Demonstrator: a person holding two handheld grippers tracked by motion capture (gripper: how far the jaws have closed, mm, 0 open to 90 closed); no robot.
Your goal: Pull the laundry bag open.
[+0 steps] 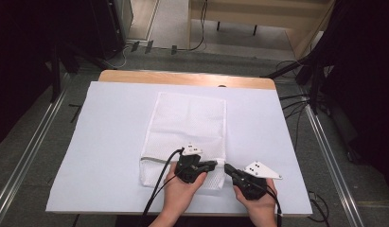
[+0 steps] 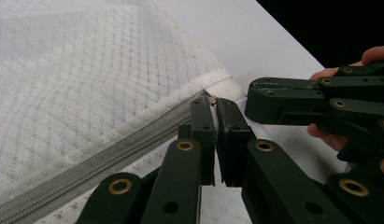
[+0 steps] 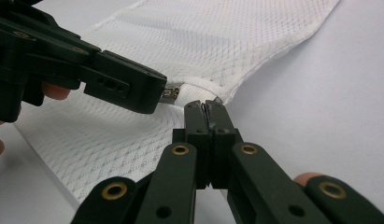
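Grippers both clenched: left gripper (image 2: pixel 214 105) pinches zipper pull (image 2: pixel 211 100), right gripper (image 3: pixel 208 106) nips mesh bag (image 3: pixel 217 37) corner.

A mesh bag (image 1: pixel 187 137) is laid mid-worktop (image 1: pixel 107 142) — at its near right corner, both hand-held grippers are set, left (image 1: pixel 214 165) beside right (image 1: pixel 227 169)

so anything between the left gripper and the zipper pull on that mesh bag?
Nothing visible. The left gripper is already shut on the zipper pull at the corner of the mesh laundry bag. The right gripper, jaws closed, pinches the bag's edge beside it.
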